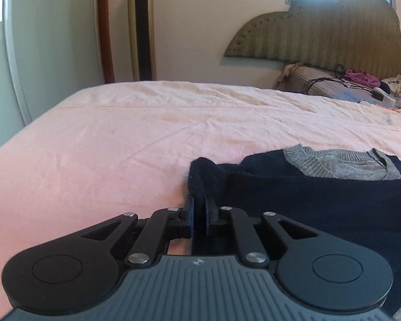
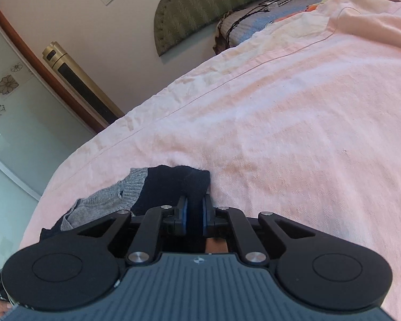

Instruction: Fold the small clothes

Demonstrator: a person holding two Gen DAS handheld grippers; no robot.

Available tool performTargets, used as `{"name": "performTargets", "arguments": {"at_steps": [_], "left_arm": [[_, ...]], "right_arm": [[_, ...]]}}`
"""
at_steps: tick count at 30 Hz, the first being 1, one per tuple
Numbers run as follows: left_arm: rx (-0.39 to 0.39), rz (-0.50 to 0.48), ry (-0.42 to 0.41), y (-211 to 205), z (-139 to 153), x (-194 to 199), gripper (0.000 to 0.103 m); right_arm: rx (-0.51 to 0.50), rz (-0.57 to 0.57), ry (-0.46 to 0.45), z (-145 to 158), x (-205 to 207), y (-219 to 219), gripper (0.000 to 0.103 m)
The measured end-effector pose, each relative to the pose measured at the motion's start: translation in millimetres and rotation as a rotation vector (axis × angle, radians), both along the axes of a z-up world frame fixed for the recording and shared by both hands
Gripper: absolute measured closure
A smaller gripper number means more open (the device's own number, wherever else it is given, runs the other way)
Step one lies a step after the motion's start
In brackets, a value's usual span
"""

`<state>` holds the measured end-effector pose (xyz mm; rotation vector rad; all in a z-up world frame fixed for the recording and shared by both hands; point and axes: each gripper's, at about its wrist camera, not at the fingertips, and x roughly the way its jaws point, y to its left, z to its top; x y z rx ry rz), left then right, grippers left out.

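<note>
Knitwear lies near the front of the pink bed sheet (image 1: 120, 139): one navy sweater (image 1: 320, 195) with a grey collar (image 1: 334, 160); the left gripper (image 1: 199, 208) pinches its left shoulder corner, the right gripper (image 2: 194, 211) its right, both clenched on cloth; I'd lift both corners evenly, keeping the span taut, then carry them over in one fold; two grippers, one garment.
</note>
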<state>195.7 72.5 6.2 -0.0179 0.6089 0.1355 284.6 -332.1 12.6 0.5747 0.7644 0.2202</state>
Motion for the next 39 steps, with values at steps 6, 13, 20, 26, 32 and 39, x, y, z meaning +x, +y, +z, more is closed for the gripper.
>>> {"name": "performTargets", "arguments": {"at_steps": [6,13,20,26,32,39], "left_arm": [[-0.021,-0.118,-0.105,-1.2,41.4,-5.9,0.072],[-0.023,-0.364,0.068,-34.4,51.3,93.8,0.017],[0.119,-0.506,0.251,-74.8,8.8,136.5,0.024],[0.151,-0.528,0.152,-79.5,3.0,123.5,0.097],[0.245,-0.384,0.1,-80.1,-7.7,131.6,0.098],[0.106,-0.368,0.051,-69.4,28.9,96.9,0.063]], "right_arm": [[-0.151,0.088,-0.185,59.9,-33.2,26.1,0.039],[-0.333,0.297,-0.094,65.3,38.5,72.5,0.026],[-0.456,0.446,-0.008,38.0,95.1,115.0,0.027],[-0.433,0.505,-0.024,25.4,92.5,125.8,0.09],[-0.422,0.378,-0.088,18.9,87.0,114.4,0.091],[-0.347,0.289,-0.173,48.9,49.7,98.2,0.024]]}}
